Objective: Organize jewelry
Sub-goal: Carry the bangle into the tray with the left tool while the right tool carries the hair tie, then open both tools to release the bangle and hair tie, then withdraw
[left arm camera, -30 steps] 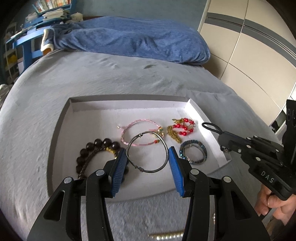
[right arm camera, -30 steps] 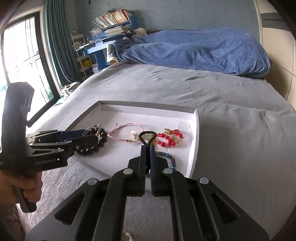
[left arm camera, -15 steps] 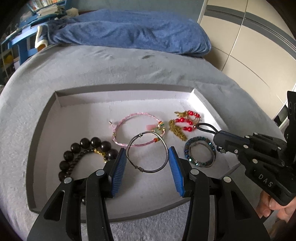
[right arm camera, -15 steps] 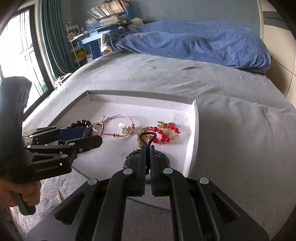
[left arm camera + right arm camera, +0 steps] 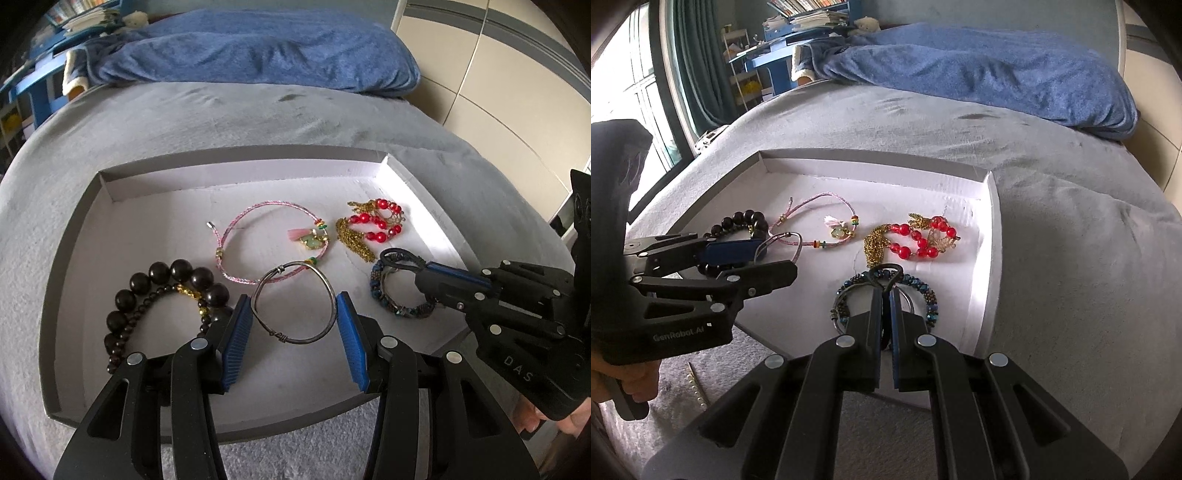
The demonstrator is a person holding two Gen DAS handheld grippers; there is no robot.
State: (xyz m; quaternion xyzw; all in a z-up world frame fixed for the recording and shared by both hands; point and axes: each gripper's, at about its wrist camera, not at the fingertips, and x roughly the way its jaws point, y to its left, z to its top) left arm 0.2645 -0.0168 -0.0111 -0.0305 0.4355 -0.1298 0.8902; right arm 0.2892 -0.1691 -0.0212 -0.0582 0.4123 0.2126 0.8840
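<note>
A shallow white tray [image 5: 236,173] lies on the grey bed. My left gripper [image 5: 293,306] is shut on a dark metal bangle [image 5: 295,275], held between its blue pads just above the tray floor. My right gripper [image 5: 885,291] is shut on a black hair tie [image 5: 886,271], low over a blue beaded bracelet [image 5: 923,291] at the tray's right side. In the tray lie a black bead bracelet [image 5: 162,288], a pink cord bracelet [image 5: 258,236] and a red and gold bead piece [image 5: 373,225]. The right gripper also shows in the left wrist view [image 5: 424,271].
A blue blanket [image 5: 258,48] lies at the far end of the bed. A string of small pearls [image 5: 694,384] lies on the bed in front of the tray. Blue shelves [image 5: 798,33] and a window [image 5: 635,85] stand at the left, a wardrobe [image 5: 517,92] at the right.
Both grippers have moved forward and down over the tray with their loads. The right gripper's hair tie now hangs over the blue beaded bracelet.
</note>
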